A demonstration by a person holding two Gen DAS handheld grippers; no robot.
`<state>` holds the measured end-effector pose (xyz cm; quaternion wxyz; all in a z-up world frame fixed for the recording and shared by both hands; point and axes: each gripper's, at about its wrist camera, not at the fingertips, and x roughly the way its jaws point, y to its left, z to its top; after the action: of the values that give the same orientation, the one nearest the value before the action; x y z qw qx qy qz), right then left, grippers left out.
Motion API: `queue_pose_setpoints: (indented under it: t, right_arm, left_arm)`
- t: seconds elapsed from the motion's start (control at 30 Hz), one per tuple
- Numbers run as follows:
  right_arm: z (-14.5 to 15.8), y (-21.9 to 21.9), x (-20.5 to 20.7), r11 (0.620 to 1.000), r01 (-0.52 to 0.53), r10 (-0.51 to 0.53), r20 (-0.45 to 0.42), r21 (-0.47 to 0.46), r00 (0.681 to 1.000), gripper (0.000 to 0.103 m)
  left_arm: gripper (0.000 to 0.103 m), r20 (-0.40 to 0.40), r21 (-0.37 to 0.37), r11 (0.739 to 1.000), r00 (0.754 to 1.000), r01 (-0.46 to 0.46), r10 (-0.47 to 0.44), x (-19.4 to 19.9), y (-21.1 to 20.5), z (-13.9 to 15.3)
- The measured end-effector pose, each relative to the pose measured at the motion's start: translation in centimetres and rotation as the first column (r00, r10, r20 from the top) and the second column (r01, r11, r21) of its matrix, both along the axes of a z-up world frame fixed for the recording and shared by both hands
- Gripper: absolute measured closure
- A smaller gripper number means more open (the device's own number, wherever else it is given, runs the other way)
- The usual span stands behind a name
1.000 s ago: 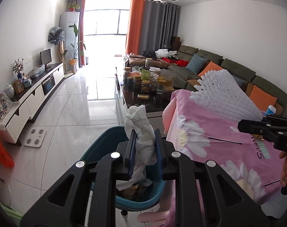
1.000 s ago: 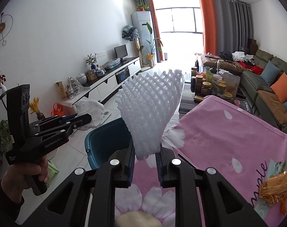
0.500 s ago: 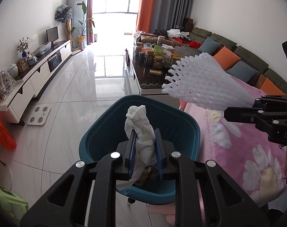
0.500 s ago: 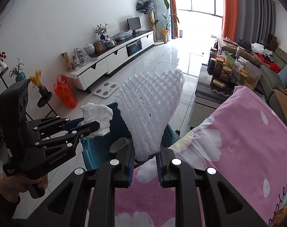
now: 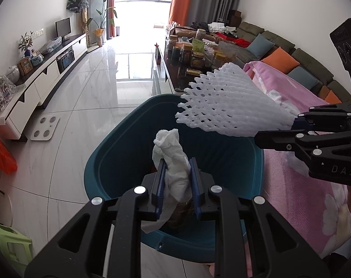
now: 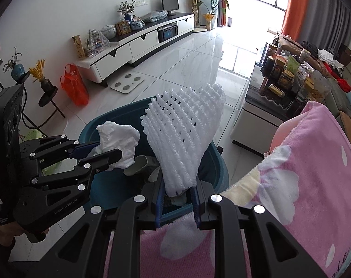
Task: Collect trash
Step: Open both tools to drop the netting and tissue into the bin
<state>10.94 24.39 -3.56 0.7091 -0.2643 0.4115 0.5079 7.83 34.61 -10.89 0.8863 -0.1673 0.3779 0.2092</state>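
A teal trash bin [image 5: 119, 143] [image 6: 119, 118] stands on the floor beside the pink-covered table. My left gripper [image 5: 177, 169] [image 6: 101, 150] is shut on a crumpled white tissue [image 5: 173, 155] [image 6: 117, 139] and hangs over the bin's mouth. My right gripper [image 6: 178, 192] [image 5: 293, 122] is shut on a white foam fruit net [image 6: 184, 139] [image 5: 228, 102], whose fanned end reaches over the bin from the table side. Some trash lies dark at the bin's bottom [image 6: 143, 164].
A pink flowered cloth [image 6: 314, 185] [image 5: 302, 185] covers the table by the bin. A coffee table crowded with jars [image 5: 194, 58] stands beyond, a sofa [image 5: 279, 53] at right, a white TV cabinet [image 6: 138, 44] at left. A white scale [image 5: 44, 128], an orange bag [image 6: 74, 88] and a green stool [image 5: 11, 245] are on the floor.
Both grippers have dipped and come in over the bin, which now fills the middle of each view. The tissue and the foam net stay gripped.
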Motion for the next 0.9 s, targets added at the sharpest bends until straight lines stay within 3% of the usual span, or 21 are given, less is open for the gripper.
queue_pose_setpoints:
  t: [0.17,0.33,0.47,0.53,0.73,0.9]
  right_arm:
    - [-0.8,1.0,0.1,0.999,-0.015,0.015,-0.001,-0.035,1.0,0.08]
    - [-1.2,1.7,0.1,0.998,-0.027,0.027,0.003,-0.064,1.0,0.072]
    - [-1.2,1.9,0.5,0.998,-0.021,0.021,-0.003,-0.065,1.0,0.066]
    - [-1.1,1.9,0.6,0.998,-0.022,0.021,-0.012,-0.053,1.0,0.06]
    - [-0.8,1.8,1.2,1.0,-0.01,0.009,-0.064,-0.016,0.998,0.048]
    - [0.2,0.7,1.3,1.0,0.008,-0.006,-0.066,0.029,0.998,0.046]
  left_arm:
    - [0.08,-0.019,-0.014,1.0,1.0,0.002,-0.002,0.6,0.4,-1.3]
    - [0.072,-0.025,-0.024,1.0,1.0,0.002,-0.003,1.2,0.4,-1.9]
    - [0.053,-0.018,-0.02,1.0,1.0,-0.005,0.005,1.4,0.4,-1.9]
    - [0.038,-0.01,-0.014,1.0,1.0,-0.012,0.012,1.3,0.4,-1.8]
    - [0.016,0.018,0.008,1.0,0.999,-0.029,0.029,0.4,0.4,-1.2]
    - [0.006,0.044,0.031,0.997,0.997,-0.07,0.068,-0.9,0.4,0.2]
